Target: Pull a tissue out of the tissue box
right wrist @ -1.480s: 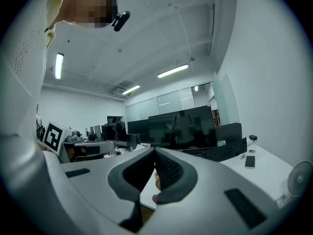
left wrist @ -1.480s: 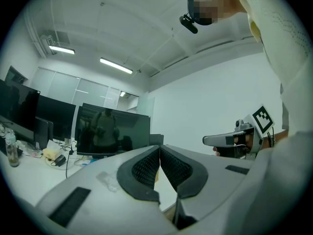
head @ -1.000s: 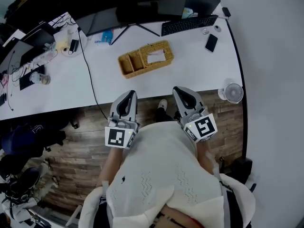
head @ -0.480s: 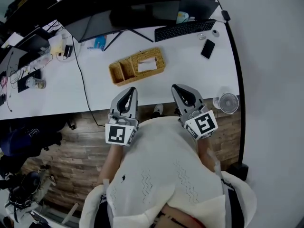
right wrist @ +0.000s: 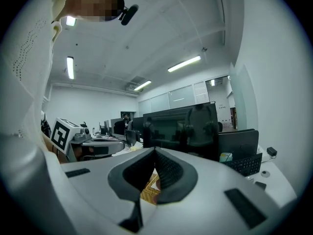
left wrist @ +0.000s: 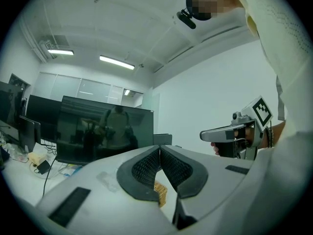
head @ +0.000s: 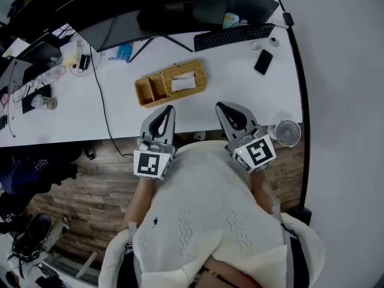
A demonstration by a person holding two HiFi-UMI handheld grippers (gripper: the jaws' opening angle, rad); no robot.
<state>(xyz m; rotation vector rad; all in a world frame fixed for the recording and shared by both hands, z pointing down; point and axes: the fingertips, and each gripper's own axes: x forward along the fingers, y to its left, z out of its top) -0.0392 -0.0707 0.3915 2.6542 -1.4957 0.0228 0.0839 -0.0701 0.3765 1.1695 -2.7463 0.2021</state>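
A long white desk point(head: 240, 83) runs across the head view, backed by a row of dark monitors point(head: 180, 11), as a person in a pale knitted top point(head: 210, 221) stands at its near edge with a handheld tool in each hand. The wicker tissue box point(head: 157, 86) sits out on the desk, ahead of the person and between the lines of the two tools, well short of the black keyboard point(head: 234, 36). The left gripper point(head: 170, 108) and the right gripper point(head: 219, 105) are held side by side over the desk's near edge, both aimed towards the box and both apart from it. Each tool's own view shows its ribbed pads pressed together at the tip with nothing between them, and a slip of wicker visible beyond and below. A small desk fan point(head: 288, 132) stands at the near right corner and a phone point(head: 263, 62) lies near the keyboard. A white tissue point(head: 183, 81) shows in the box's right-hand opening, seemingly untouched. Judging by this, the task has barely begun: the reach to the box, opening a tool, the pinch on the tissue and the pull itself all remain to be done.
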